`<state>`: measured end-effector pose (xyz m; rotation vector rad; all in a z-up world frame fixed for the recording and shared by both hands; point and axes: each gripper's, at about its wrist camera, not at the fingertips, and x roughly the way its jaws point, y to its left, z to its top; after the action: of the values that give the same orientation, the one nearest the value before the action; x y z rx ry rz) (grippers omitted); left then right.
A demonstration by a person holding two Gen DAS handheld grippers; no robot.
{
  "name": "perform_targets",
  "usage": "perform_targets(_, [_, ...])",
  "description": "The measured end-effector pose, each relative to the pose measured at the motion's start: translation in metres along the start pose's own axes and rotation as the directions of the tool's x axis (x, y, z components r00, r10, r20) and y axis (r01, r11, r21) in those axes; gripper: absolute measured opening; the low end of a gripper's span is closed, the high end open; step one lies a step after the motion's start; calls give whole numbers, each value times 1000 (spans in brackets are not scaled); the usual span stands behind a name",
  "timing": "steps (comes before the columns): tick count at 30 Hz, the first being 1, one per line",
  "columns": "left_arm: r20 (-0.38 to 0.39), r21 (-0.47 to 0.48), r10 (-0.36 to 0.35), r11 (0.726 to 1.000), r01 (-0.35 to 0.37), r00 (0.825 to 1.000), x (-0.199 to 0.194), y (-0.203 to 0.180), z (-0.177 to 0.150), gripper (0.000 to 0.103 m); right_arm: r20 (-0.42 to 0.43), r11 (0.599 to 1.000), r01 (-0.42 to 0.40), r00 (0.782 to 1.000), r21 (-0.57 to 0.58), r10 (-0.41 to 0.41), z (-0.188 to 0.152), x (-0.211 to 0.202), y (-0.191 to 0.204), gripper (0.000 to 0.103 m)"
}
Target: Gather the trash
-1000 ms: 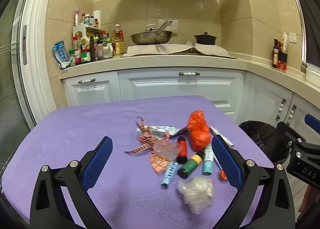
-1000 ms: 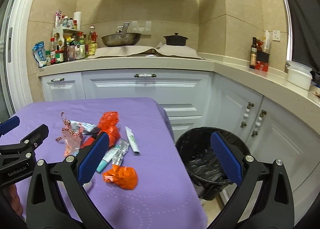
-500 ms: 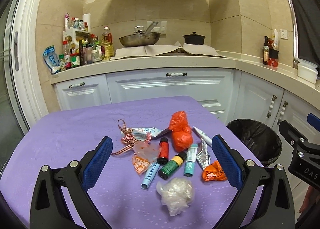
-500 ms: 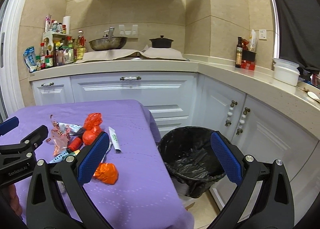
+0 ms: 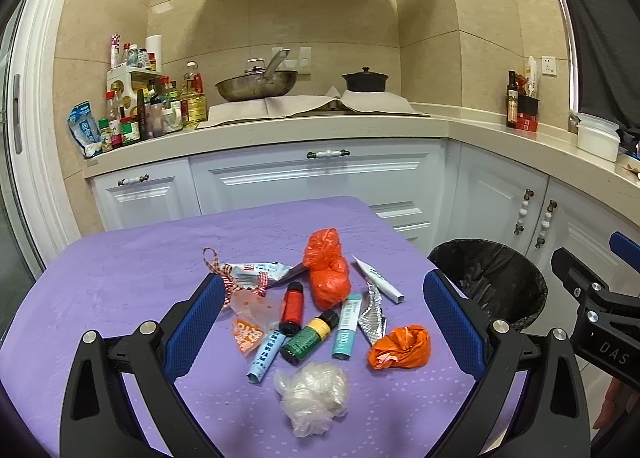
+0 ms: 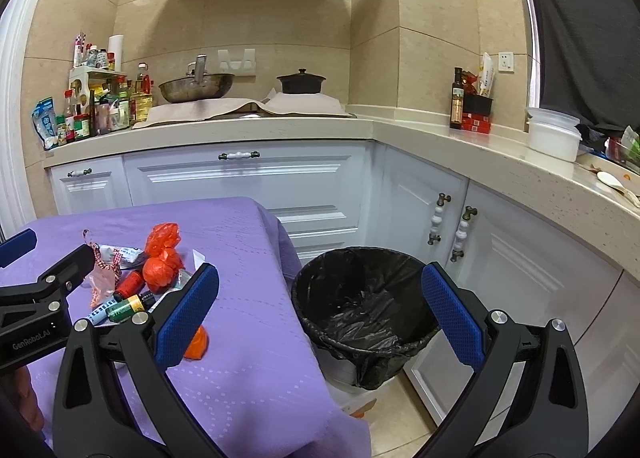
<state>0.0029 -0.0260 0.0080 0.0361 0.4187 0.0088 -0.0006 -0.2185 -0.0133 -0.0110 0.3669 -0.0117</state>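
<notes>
Tabletop (image 5: 120, 278), purple cloth: trash heaped at the right edge, just beside the black-lined bin (image 6: 360, 298), so probably a short carry. Left hand-held gripper (image 5: 320, 322) spread wide, empty, hovering over the pile; right hand-held gripper (image 6: 320, 318) spread, empty, above the bin. Orange bag (image 5: 326, 270), clear plastic wad (image 5: 314, 398) and tube (image 5: 347, 326) reading "120" untouched. Gripper bodies read "DAS", "GenRobot.AI".

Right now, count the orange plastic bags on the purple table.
2. A tall knotted orange plastic bag at the far middle of the pile, and a crumpled orange plastic bag at the near right edge. More may be hidden underneath.
</notes>
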Motion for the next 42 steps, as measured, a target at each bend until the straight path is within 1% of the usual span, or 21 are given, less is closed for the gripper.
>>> perform_targets(9, [-7, 5, -9, 1000, 9, 1000, 1, -5, -1, 97, -3, 1000, 6, 1000, 4, -6, -2, 1, -4, 99])
perform_targets(17, [5, 3, -11, 1000, 11, 1000, 2, -6, 1, 97, -1, 1000, 7, 1000, 4, -7, -1, 1, -4, 99])
perform_targets(29, [2, 9, -34, 999, 33, 999, 8, -14, 1, 97, -1, 999, 35, 999, 5, -35, -2, 6, -11, 99])
perform_targets(42, [-10, 29, -33, 999, 33, 999, 19, -22, 0, 97, 3, 997, 71, 997, 26, -71, 0, 9, -22, 99])
